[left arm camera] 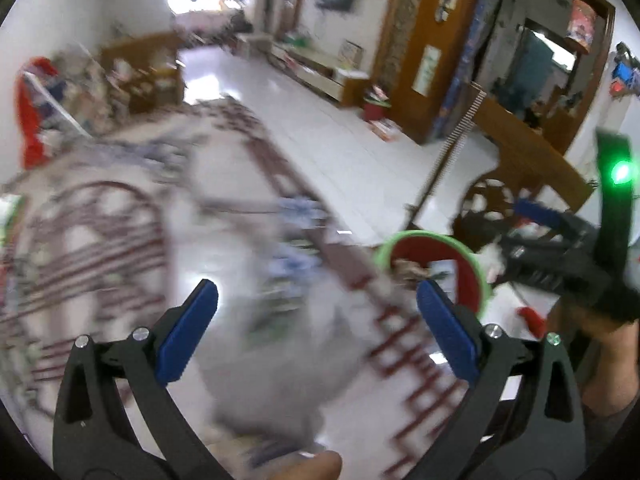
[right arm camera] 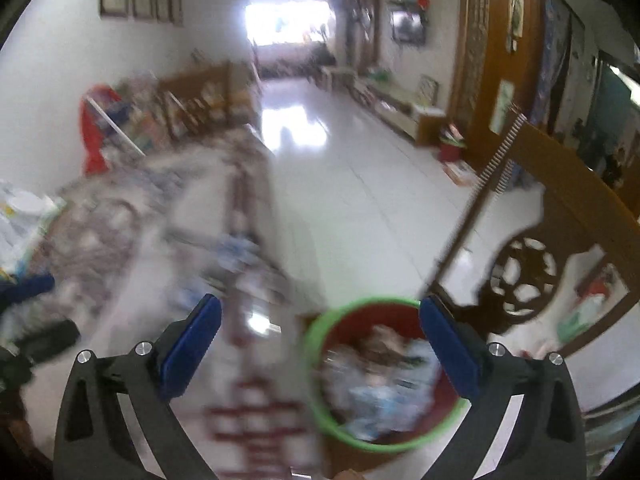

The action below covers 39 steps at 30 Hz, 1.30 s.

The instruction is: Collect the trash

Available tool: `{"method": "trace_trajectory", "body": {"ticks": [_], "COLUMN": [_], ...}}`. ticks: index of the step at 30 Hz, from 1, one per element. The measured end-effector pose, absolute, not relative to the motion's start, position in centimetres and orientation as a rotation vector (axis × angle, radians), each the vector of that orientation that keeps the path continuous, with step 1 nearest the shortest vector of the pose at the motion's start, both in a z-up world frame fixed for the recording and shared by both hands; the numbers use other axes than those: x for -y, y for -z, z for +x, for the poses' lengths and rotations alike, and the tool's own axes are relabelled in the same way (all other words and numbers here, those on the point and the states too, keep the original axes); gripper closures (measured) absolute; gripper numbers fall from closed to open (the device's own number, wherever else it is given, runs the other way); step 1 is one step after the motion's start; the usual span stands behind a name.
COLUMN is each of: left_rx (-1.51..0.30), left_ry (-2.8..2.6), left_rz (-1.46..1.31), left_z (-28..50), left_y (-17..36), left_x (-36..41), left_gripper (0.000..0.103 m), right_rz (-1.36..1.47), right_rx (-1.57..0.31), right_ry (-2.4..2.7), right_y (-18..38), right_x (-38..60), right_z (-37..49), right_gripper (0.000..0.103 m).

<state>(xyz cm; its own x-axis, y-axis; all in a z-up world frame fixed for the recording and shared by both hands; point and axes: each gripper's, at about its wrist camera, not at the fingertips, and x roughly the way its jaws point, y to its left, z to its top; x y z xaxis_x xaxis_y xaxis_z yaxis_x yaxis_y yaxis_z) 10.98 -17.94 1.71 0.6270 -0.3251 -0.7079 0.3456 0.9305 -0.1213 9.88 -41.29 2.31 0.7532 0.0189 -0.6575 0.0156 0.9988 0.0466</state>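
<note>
Right wrist view: the right tongs (right arm camera: 318,330) are wide apart and hold nothing. The red bin (right arm camera: 320,384) with a green rim sits just under them, already part full of trash (right arm camera: 380,384). The left tongs (left arm camera: 318,308) are wide apart and hold nothing too. The surface (left arm camera: 100,240) by them is too blurry, so any trash left is hard to tell.

Both wrist views look down the hallway over the patterned table (left arm camera: 120,240), sharing the red bin (right arm camera: 384,368)
</note>
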Motion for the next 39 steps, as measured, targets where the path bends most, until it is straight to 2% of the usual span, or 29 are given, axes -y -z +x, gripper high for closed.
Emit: {"method": "trace_trajectory", "body": {"ticks": [7,14,20,27,39], "left_rx": [-0.657,-0.538,-0.494,-0.541,-0.538], "left_ry": [0.155,0.042,0.035,-0.019,-0.021], "left_rz": [0.097,0.055,0.056,0.027,0.0], "left_z": [5.3,2.3,0.3,0.4,0.3], "left_y": [-3.4,-3.5,-2.5,-1.0,-0.9], "left_x": [7.5,1.0,0.5,-0.1,-0.6], "left_gripper": [0.005,0.005,0.005,0.005,0.005], "right_rz": [-0.018,0.0,-0.051,-0.079,-0.042], "right_rx": [-0.64,-0.573,-0.552,-0.49,-0.534], "right_ry": [-0.143,-0.182,-0.158,-0.152,-0.153], "right_y": [-4.5,-5.0,-3.6,-3.8,-2.6], "right_x": [31.2,25.0,21.8,21.3,22.1], "right_z": [8.2,5.8,3.3,1.6,2.1], "right_gripper": [0.008,0.007,0.007,0.007,0.007]}}
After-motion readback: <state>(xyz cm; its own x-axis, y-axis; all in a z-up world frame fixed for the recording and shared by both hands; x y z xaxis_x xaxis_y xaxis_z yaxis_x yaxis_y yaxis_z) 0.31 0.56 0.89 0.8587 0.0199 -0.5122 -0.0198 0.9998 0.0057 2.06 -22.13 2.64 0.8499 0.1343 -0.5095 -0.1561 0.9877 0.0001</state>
